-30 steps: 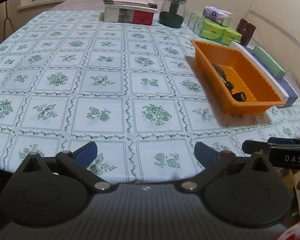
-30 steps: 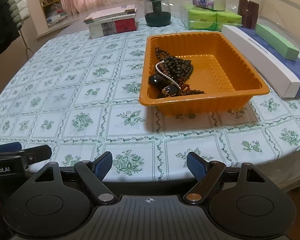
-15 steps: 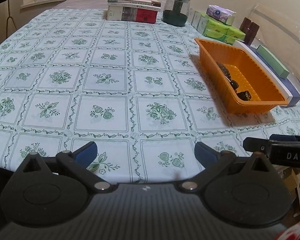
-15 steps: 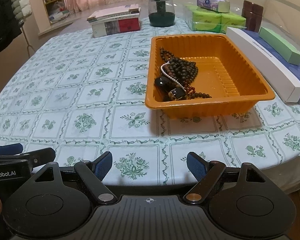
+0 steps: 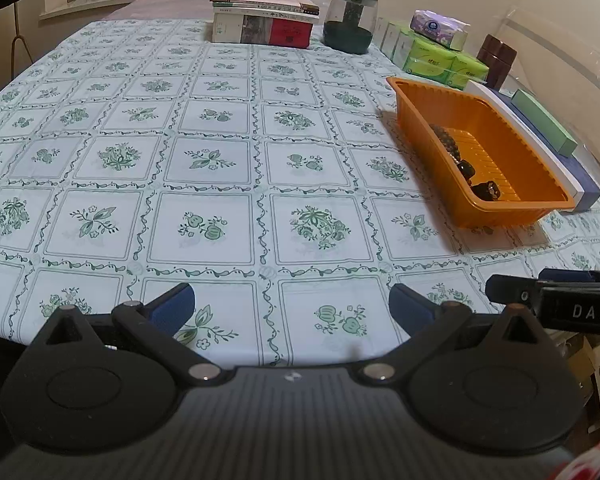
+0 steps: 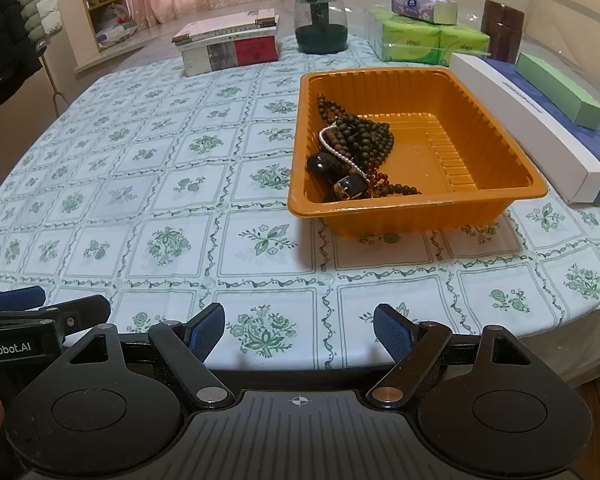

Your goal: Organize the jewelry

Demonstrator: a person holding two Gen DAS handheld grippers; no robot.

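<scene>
An orange plastic tray (image 6: 496,184) stands on the floral tablecloth; it also shows at the right of the left wrist view (image 5: 420,92). Inside it lies a heap of dark wooden bead strands (image 6: 364,136), a white pearl strand (image 6: 340,152) and dark glossy pieces (image 6: 350,186); part of the heap shows in the left wrist view (image 5: 446,142). My left gripper (image 5: 292,308) is open and empty over the table's front edge. My right gripper (image 6: 300,330) is open and empty at the front edge, short of the tray.
At the back stand stacked books (image 6: 230,42), a dark green jar (image 6: 320,22), green tissue packs (image 6: 428,38) and a brown container (image 6: 502,32). Long white, blue and green boxes (image 6: 528,120) lie right of the tray. A dark jacket (image 6: 8,28) hangs left.
Both grippers have drawn back and risen slightly, so the tray and table look a little farther off. Both stay open and empty. Nothing on the table has moved.
</scene>
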